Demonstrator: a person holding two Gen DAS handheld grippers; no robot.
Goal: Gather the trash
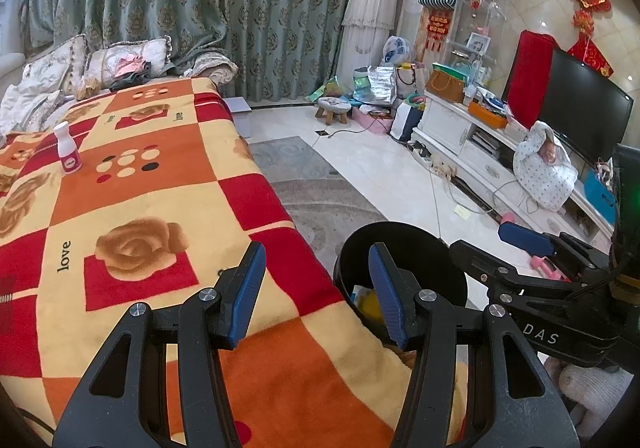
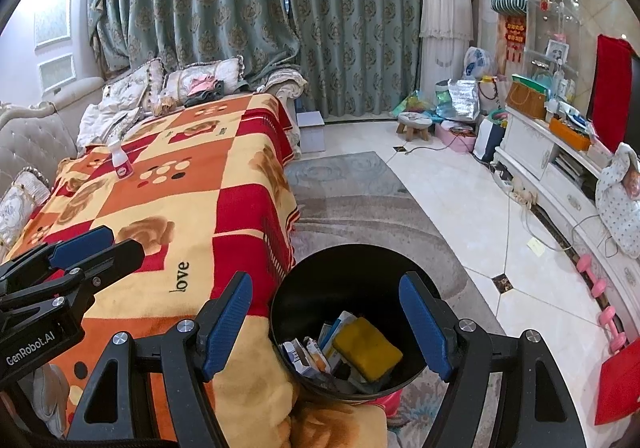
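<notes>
Both my left gripper (image 1: 318, 292) and right gripper (image 2: 328, 324) hang spread and empty beside the round black plastic bin (image 2: 280, 312), already holding scraps. I judge the next pickup pending: the small white plastic bottle (image 1: 68, 152) stands far up the orange-and-red patterned blanket (image 1: 160, 200), needing a long reach.

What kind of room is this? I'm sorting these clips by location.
Most likely a home living room: a flat-screen TV on a white TV cabinet, a tufted sofa with cushions under a rose-patterned blanket, and heavy green curtains behind.
</notes>
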